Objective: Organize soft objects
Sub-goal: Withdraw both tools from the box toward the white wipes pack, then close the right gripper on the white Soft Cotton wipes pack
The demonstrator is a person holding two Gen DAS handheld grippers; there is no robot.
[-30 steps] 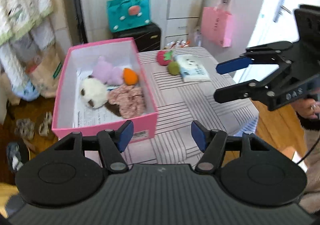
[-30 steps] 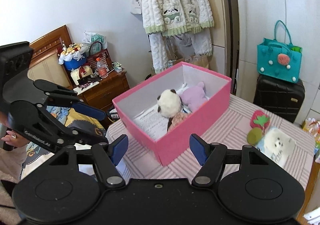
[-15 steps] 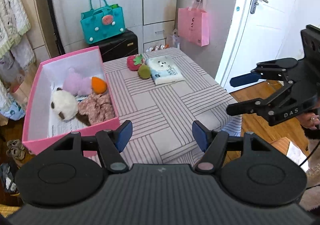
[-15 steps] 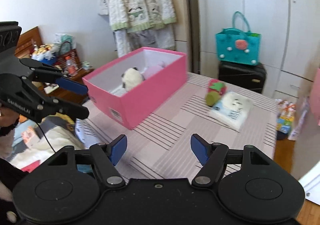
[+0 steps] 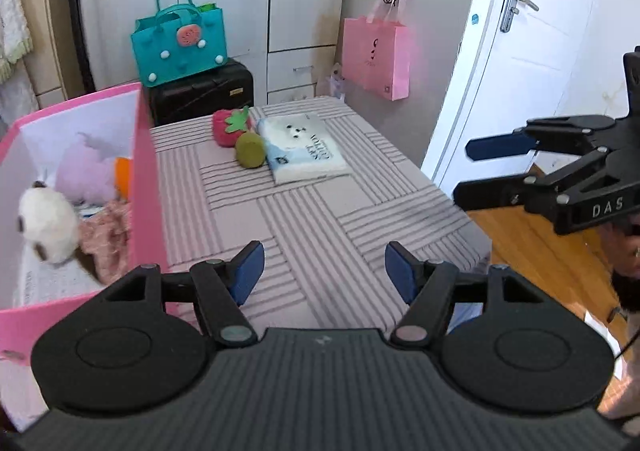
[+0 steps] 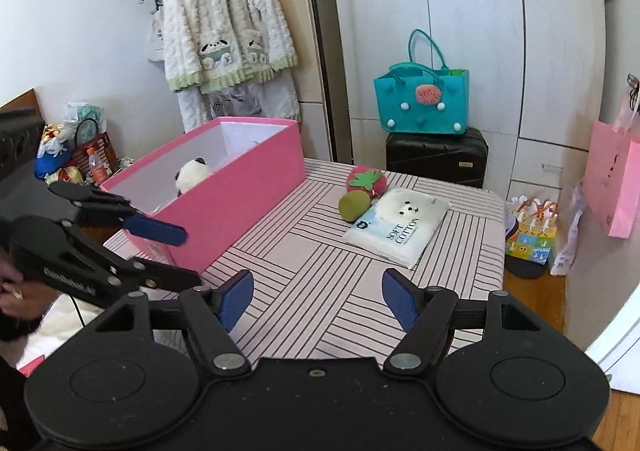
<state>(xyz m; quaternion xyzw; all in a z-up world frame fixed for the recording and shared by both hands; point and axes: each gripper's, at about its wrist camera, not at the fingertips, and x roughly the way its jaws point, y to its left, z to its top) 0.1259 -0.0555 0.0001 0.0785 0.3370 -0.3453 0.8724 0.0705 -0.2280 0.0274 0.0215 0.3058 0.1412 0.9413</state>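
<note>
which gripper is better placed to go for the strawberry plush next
Probably the left. Both grippers are open and empty, but the left gripper looks almost straight toward the strawberry plush, beside the pink box. From the right gripper, the tissue pack lies partly in the way.

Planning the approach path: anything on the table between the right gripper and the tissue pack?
Nothing. In the right wrist view only bare striped tablecloth lies between the open right gripper and the tissue pack. The green plush sits off to the pack's left.
</note>
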